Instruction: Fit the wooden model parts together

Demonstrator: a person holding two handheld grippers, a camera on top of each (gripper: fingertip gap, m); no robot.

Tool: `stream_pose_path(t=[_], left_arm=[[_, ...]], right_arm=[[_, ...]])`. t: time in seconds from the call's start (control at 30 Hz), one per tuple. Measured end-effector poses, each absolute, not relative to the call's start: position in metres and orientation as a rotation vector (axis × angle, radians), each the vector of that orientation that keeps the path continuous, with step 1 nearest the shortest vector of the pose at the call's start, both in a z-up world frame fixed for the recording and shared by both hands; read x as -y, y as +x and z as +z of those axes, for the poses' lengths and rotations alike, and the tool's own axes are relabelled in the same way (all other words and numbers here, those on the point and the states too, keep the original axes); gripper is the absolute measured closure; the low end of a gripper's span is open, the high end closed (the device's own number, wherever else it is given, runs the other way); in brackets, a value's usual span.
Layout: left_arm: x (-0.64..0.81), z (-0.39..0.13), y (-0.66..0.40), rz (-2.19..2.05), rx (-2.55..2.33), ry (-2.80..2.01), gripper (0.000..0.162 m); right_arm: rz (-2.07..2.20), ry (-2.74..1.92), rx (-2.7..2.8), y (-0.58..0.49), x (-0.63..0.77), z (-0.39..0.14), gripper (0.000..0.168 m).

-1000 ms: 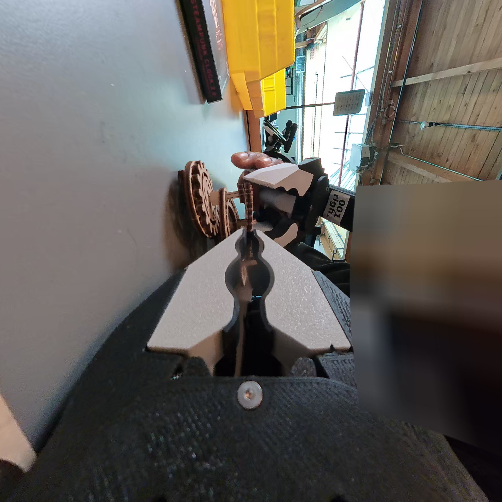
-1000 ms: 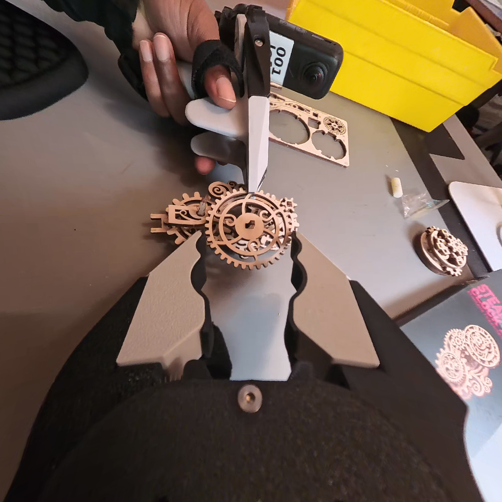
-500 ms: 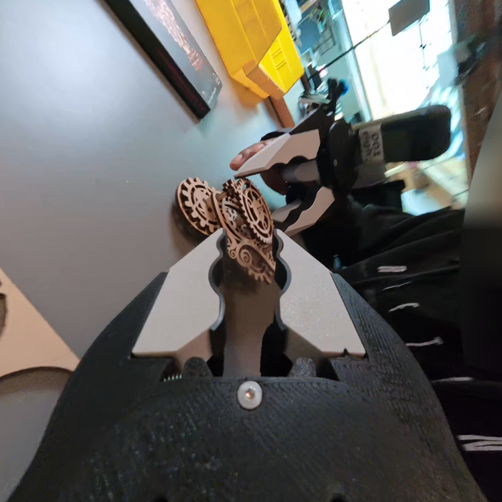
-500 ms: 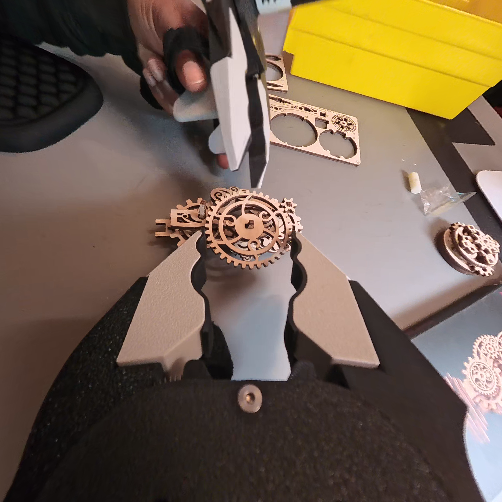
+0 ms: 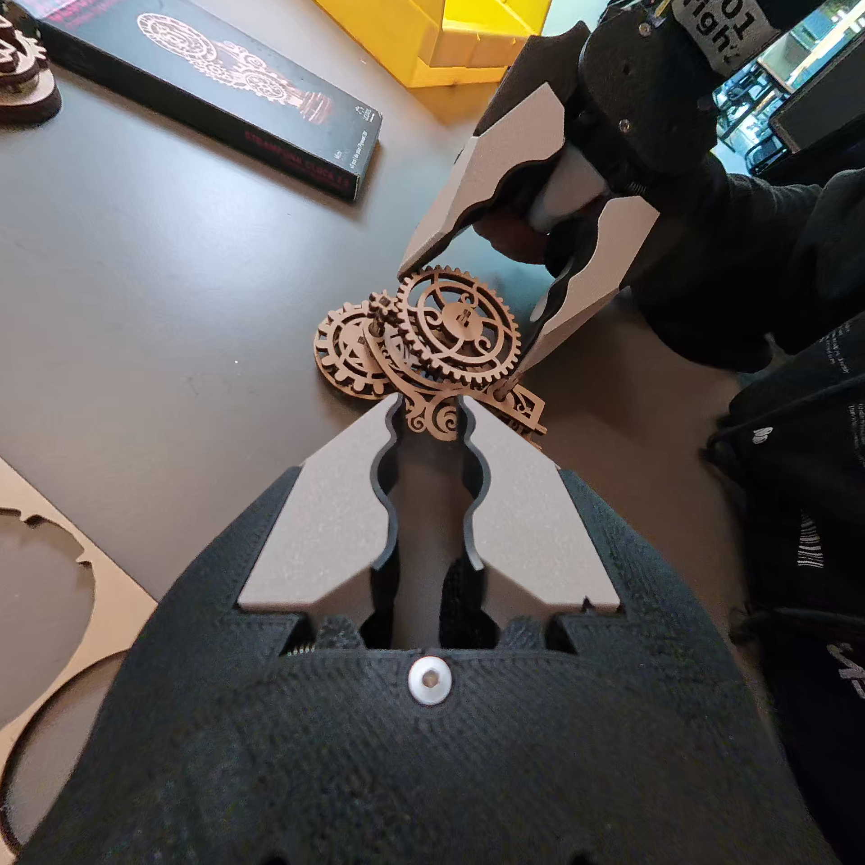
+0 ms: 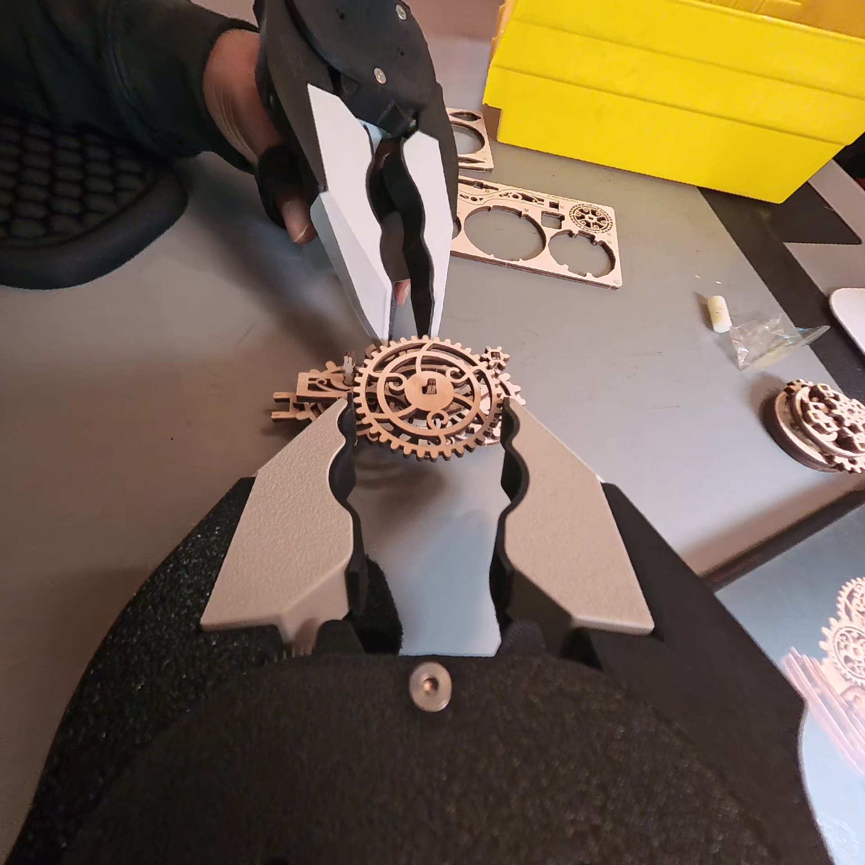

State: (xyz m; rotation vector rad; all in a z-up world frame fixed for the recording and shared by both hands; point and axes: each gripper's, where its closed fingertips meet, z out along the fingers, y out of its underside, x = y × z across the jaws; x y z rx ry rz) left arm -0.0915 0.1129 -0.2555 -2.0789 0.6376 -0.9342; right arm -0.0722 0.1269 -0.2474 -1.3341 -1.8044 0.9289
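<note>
Right wrist view: grey counter (image 6: pixel 140 374) fills frame; yellow bin (image 6: pixel 678 93) upper right; punched wooden sheet (image 6: pixel 538 234) below bin. Wooden gear assembly (image 6: pixel 421 398) at frame centre, resting on counter. Right gripper (image 6: pixel 426 407) jaws spread wide, tips flanking big gear's edges. Left gripper (image 6: pixel 412 323) upper centre, jaws slightly parted, tips just above gear rim, grasping nothing. Small finished gear model (image 6: pixel 819 421) at right edge.

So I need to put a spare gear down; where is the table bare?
Bare grey table left of the gear assembly, and between it and the black box. Crowded toward the part sheets, yellow bins and finished gear piece.
</note>
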Motion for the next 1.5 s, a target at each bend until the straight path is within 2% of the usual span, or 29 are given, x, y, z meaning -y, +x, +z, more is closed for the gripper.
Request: stream_pose_path(t=[0.37, 0.63, 1.1, 1.27, 1.5], left_arm=[[-0.112, -0.256, -0.090, -0.902, -0.661, -2.068, 0.145], [-0.098, -0.252, -0.078, -0.883, -0.781, -2.007, 0.132], [-0.101, -0.257, -0.075, -0.698, -0.844, -2.008, 0.131], [-0.096, -0.247, -0.069, -0.757, -0.846, -1.968, 0.123], [-0.102, -0.254, -0.070, -0.619, -0.829, -2.014, 0.118]], right_arm=[[1.004, -1.349, 1.766, -0.072, -0.125, -0.245, 0.108], [0.948, -1.328, 1.782, -0.072, -0.124, -0.248, 0.108], [0.964, -1.310, 1.769, -0.069, -0.124, -0.247, 0.108], [0.947, -1.314, 1.753, -0.070, -0.127, -0.248, 0.108], [0.918, -1.344, 1.722, -0.072, -0.130, -0.248, 0.108]])
